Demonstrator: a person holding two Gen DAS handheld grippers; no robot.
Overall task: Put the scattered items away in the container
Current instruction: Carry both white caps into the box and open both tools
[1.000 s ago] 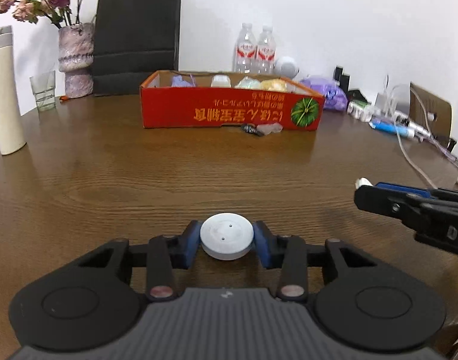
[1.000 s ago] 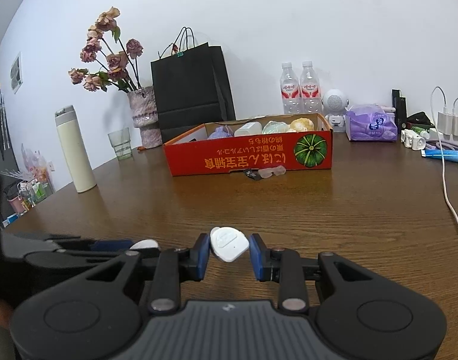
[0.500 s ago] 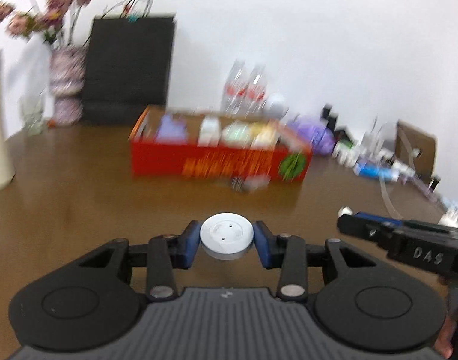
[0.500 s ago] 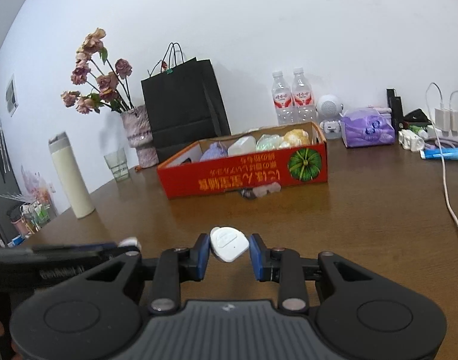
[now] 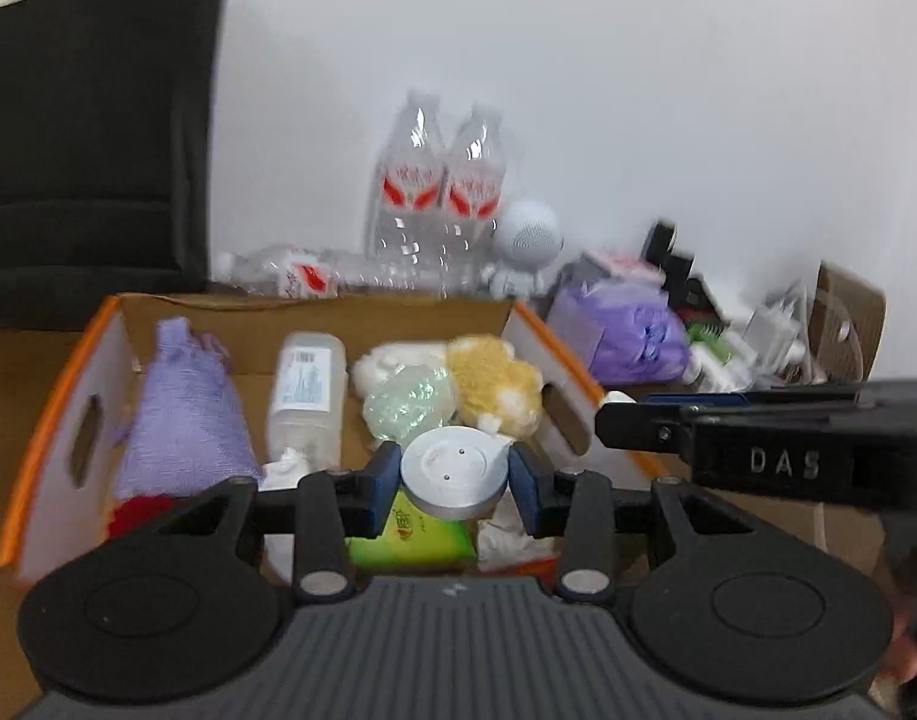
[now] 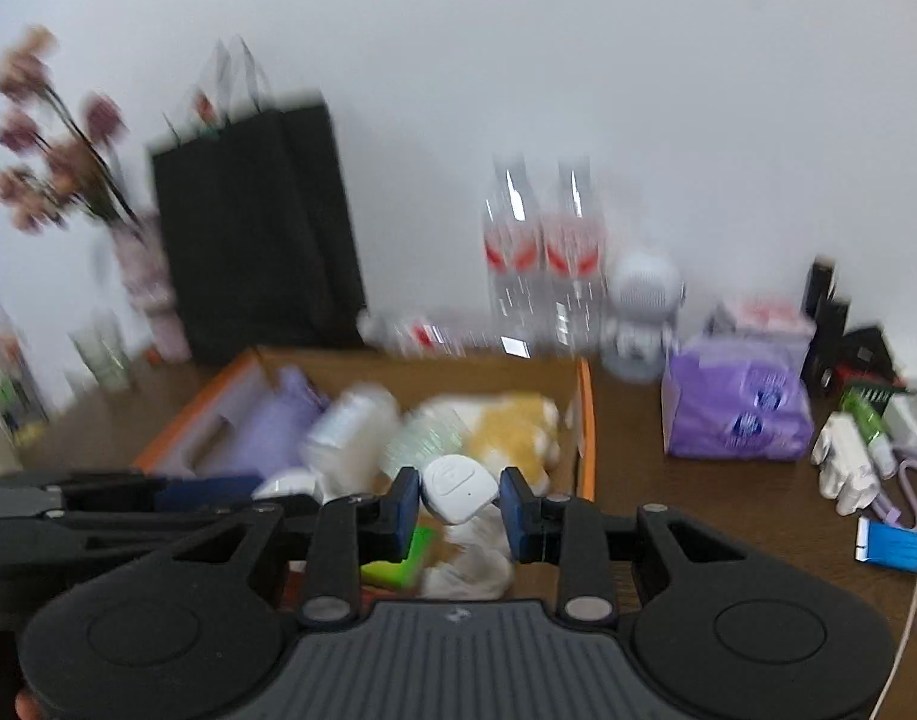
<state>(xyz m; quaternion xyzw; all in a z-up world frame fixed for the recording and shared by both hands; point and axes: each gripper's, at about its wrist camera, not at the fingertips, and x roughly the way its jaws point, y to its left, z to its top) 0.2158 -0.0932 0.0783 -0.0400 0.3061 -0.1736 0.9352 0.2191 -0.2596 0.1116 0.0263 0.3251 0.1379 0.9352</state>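
Note:
My left gripper (image 5: 453,479) is shut on a round white disc (image 5: 453,471) and holds it above the front of the red cardboard box (image 5: 50,420). My right gripper (image 6: 458,501) is shut on a white rounded tag (image 6: 458,489), also over the box (image 6: 586,420). The box holds a purple pouch (image 5: 182,414), a clear bottle (image 5: 307,396), a yellow plush (image 5: 494,378), a green packet (image 5: 410,534) and white tissue. The right gripper shows at the right of the left wrist view (image 5: 614,420). The left gripper shows at the left of the right wrist view (image 6: 266,489).
Behind the box stand two water bottles (image 5: 437,198), a black paper bag (image 5: 92,138) and a small white robot toy (image 5: 527,240). To the right lie a purple tissue pack (image 6: 737,414), chargers, cables and a blue tube (image 6: 896,549). A flower vase (image 6: 146,288) stands far left.
Both grippers have moved forward and up from the bare table to over the box, each still holding its item. The box now fills the lower middle of both views.

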